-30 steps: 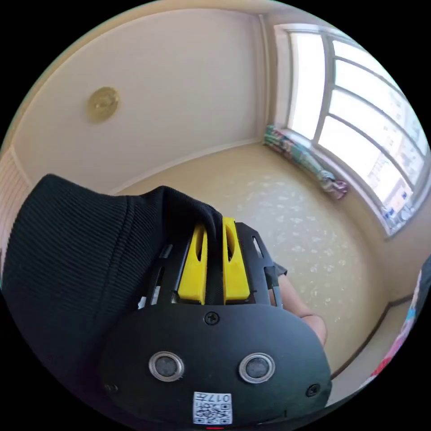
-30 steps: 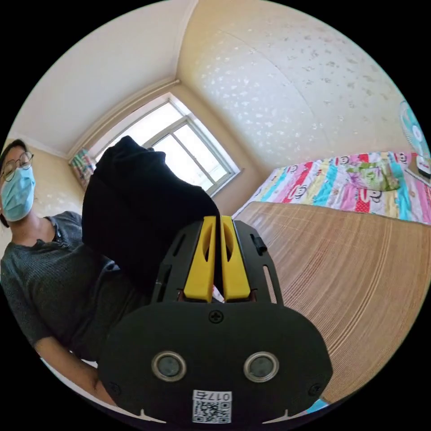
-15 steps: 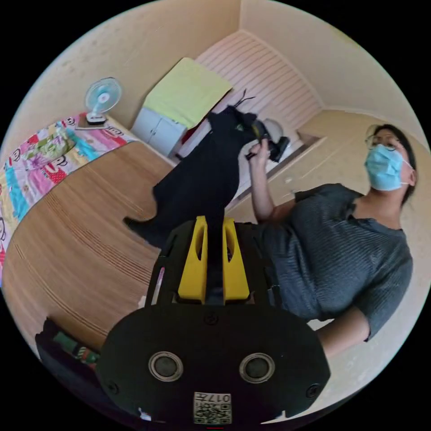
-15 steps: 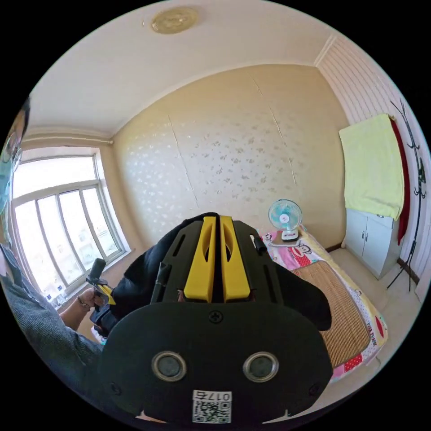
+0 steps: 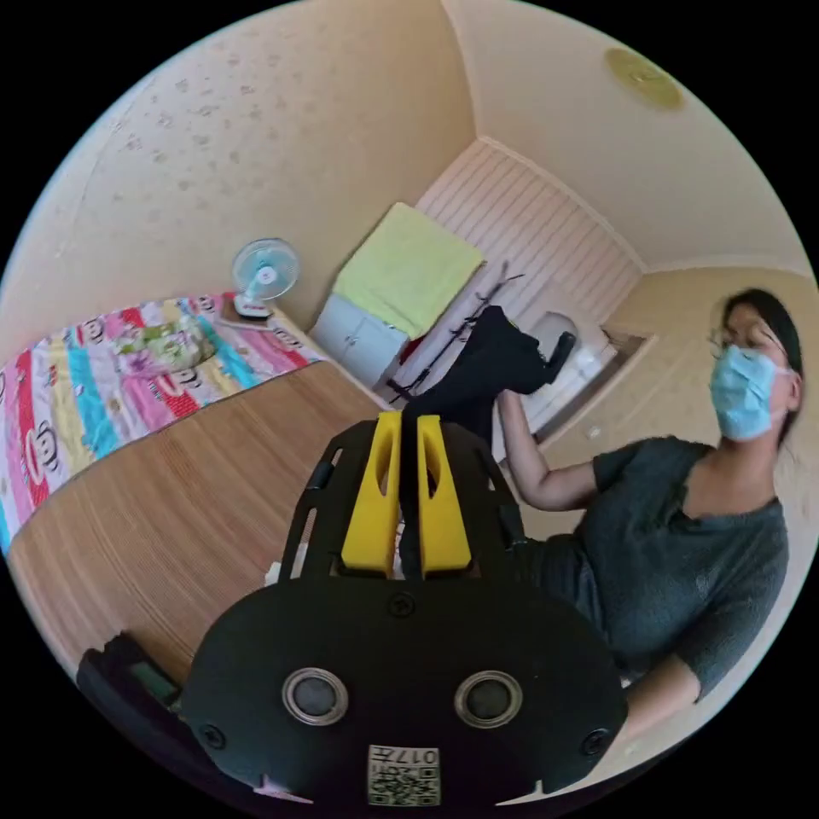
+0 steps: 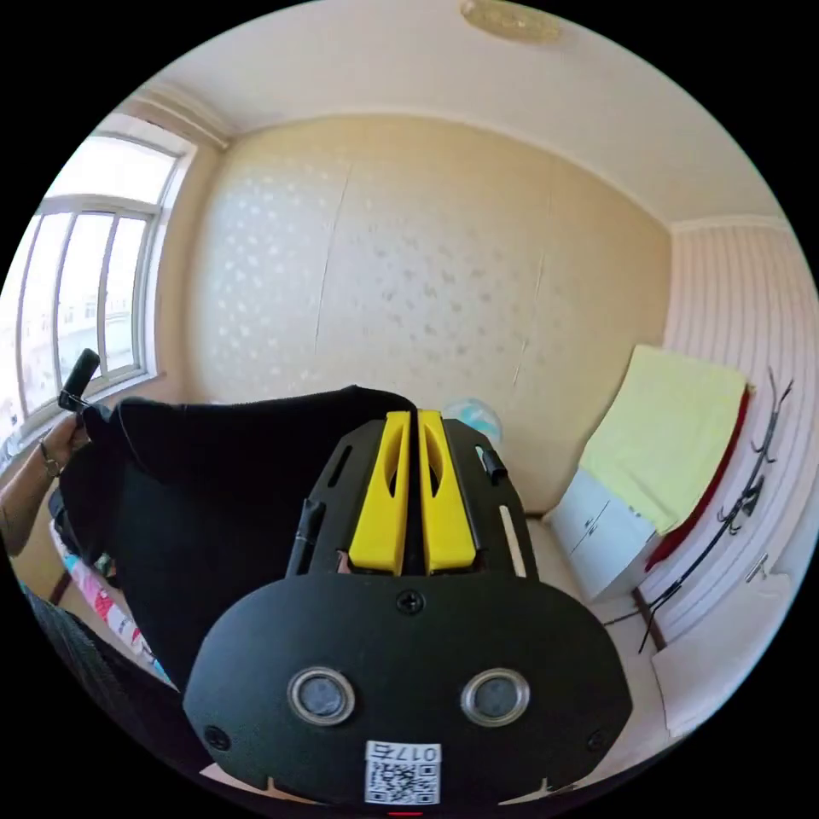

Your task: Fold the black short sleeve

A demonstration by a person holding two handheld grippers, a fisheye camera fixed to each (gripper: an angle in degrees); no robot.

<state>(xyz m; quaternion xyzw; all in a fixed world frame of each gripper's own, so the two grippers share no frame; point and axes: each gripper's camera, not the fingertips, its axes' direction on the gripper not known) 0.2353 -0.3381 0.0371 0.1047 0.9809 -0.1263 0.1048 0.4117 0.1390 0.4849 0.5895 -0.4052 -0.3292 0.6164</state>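
The black short sleeve [image 5: 478, 375] hangs in the air, stretched between both grippers above the bed. My left gripper [image 5: 401, 420] has its yellow jaws shut on one edge of the cloth, which runs up toward the other gripper [image 5: 554, 354] in the person's raised hand. In the right gripper view the black short sleeve [image 6: 213, 495] spreads out to the left of my right gripper [image 6: 408, 415], whose yellow jaws are shut on its edge. The far end of the cloth reaches the other gripper [image 6: 77, 380] near the window.
A bamboo mat [image 5: 188, 486] covers the bed, with a colourful striped sheet [image 5: 94, 384] and a small fan [image 5: 264, 273] beyond. A white cabinet [image 5: 358, 333] under a yellow towel [image 6: 665, 435], a coat rack [image 6: 734, 512] and a window [image 6: 77, 281] line the walls. The person [image 5: 682, 529] stands beside the bed.
Both hands have swung round, so both views have turned. The shirt, earlier bunched near the grippers, now hangs spread out between them. Both grippers keep their hold.
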